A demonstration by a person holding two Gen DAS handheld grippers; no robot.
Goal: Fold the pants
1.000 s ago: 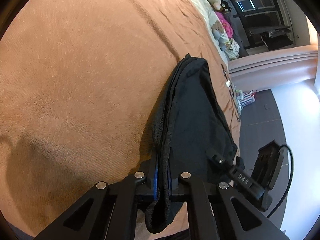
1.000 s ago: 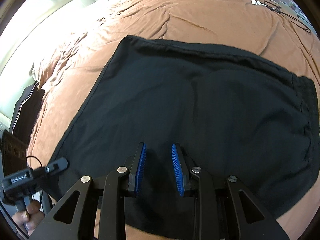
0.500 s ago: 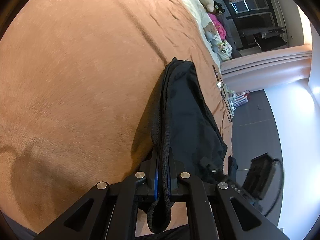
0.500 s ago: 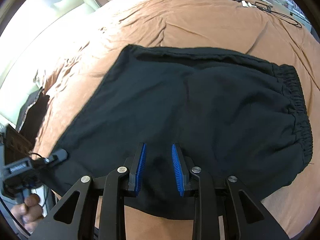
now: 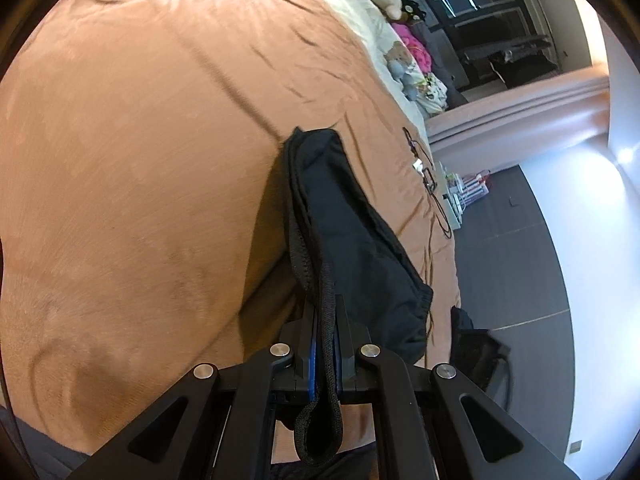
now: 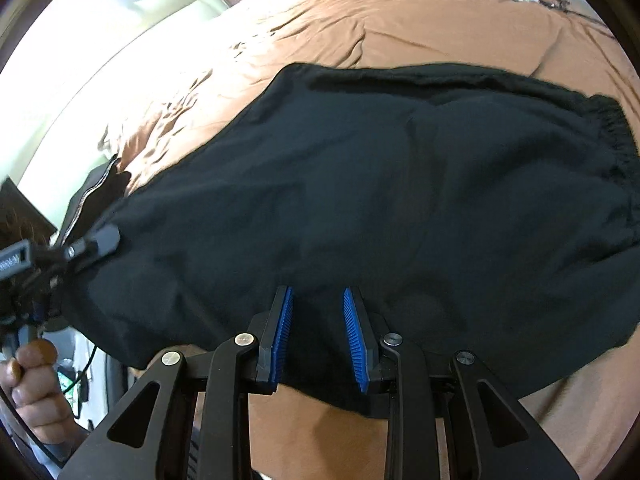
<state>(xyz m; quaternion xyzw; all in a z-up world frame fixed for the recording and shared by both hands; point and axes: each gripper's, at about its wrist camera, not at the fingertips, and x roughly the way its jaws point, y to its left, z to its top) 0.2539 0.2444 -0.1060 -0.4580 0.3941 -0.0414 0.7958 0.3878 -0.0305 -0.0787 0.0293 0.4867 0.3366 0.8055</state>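
Observation:
Black pants [image 6: 400,200] lie folded lengthwise on a brown bedspread [image 6: 400,20], waistband at the right. My left gripper [image 5: 326,344] is shut on the hem edge of the pants [image 5: 344,232] and lifts that end off the bed; it also shows at the left of the right wrist view [image 6: 92,244]. My right gripper [image 6: 318,312] is open, its blue pads [image 6: 282,324] hovering over the near edge of the pants, holding nothing.
Cables and small items [image 5: 428,172] lie on the bed's far side. Stuffed toys [image 5: 400,0] sit by the pillows. A dark bag [image 6: 100,188] lies at the bed's left edge. The dark floor [image 5: 520,260] is beyond the bed.
The left gripper has lifted and pulled the hem end, so the pants look shorter and bunched. The right gripper has drawn back toward the near edge, still open.

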